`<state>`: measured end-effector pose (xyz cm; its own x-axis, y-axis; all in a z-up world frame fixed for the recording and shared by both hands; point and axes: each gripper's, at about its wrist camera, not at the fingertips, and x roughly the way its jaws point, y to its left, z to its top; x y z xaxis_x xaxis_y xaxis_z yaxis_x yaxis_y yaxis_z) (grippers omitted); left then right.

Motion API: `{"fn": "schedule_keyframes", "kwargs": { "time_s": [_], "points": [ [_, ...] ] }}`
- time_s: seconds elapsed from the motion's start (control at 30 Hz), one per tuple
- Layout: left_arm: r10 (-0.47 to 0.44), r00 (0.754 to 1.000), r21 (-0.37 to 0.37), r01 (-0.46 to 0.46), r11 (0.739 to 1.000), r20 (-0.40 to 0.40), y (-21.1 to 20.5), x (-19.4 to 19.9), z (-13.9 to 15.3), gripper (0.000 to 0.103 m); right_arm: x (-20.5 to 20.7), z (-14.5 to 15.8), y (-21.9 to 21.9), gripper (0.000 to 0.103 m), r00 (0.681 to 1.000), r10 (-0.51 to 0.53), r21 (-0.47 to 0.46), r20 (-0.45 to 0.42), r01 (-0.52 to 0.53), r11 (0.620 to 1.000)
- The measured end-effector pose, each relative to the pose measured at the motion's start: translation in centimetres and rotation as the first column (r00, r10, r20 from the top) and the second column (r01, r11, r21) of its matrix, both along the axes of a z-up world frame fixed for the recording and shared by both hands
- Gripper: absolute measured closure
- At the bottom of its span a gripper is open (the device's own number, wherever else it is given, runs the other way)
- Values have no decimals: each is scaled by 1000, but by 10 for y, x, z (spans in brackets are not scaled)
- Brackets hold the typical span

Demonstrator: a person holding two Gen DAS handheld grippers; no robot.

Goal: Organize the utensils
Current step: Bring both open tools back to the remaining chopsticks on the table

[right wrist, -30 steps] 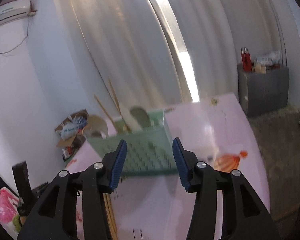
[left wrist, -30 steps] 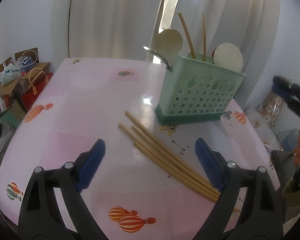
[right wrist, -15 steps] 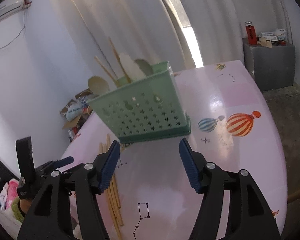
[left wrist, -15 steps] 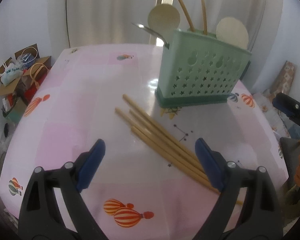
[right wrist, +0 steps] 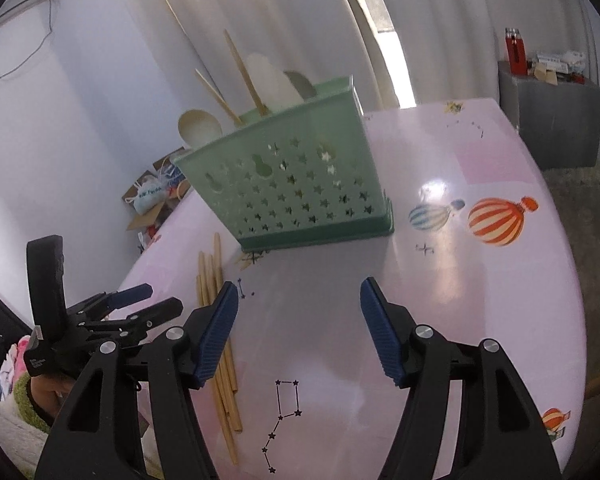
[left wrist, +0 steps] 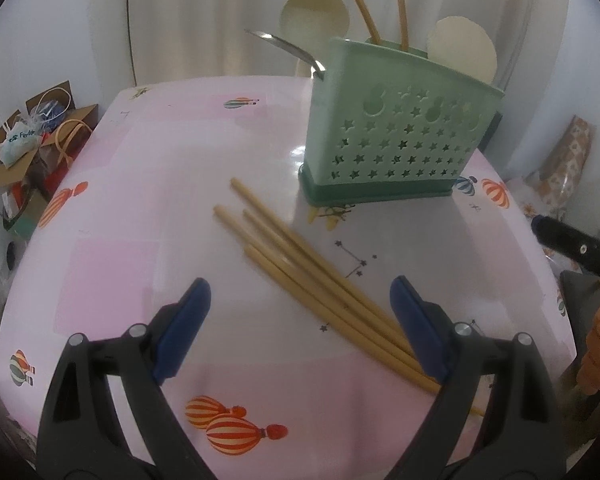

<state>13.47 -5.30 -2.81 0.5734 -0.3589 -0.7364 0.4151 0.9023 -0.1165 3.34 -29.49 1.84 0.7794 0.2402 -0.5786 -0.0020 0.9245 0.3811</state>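
Note:
Several wooden chopsticks (left wrist: pixel 316 276) lie in a loose bundle on the pink table (left wrist: pixel 112 216), in front of a green star-holed utensil caddy (left wrist: pixel 400 136) that holds spoons and two chopsticks. My left gripper (left wrist: pixel 300 320) is open and empty, just above the near ends of the bundle. My right gripper (right wrist: pixel 296 336) is open and empty, over bare table to the right of the chopsticks (right wrist: pixel 216 320), facing the caddy (right wrist: pixel 296 188). The left gripper also shows in the right wrist view (right wrist: pixel 140 304).
Cardboard boxes and bags (left wrist: pixel 32 152) sit on the floor left of the table. A grey cabinet (right wrist: pixel 552 120) with bottles stands beyond the far edge. White curtains hang behind the caddy. The right gripper's tip (left wrist: pixel 568 240) shows at the table's right edge.
Both grippers have moved lower and closer to the table. The right gripper has opened wider and swung down toward the table beside the chopsticks.

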Motion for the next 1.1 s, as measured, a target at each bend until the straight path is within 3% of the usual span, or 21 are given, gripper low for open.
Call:
{"fn": "schedule_keyframes", "kwargs": {
  "time_s": [0.57,0.67,0.87,1.03,1.1],
  "points": [
    [56,997,-72,-60,996,-55,17,10,-8,18,8,-6,22,41,999,25,-74,-45,-28,997],
    [48,997,-91,-54,994,-67,16,11,-10,30,10,-13,22,41,997,23,-71,-70,-27,997],
    [26,995,-107,-36,994,-99,5,17,-20,66,17,-20,32,47,994,47,-74,-98,-54,996],
    [47,993,-50,-53,997,-107,-2,21,-31,83,19,-21,44,47,992,75,-97,-103,-86,992],
    [52,993,-48,-57,997,-103,-2,21,-33,84,19,-21,45,47,991,83,-98,-106,-93,991]
  ]
}}
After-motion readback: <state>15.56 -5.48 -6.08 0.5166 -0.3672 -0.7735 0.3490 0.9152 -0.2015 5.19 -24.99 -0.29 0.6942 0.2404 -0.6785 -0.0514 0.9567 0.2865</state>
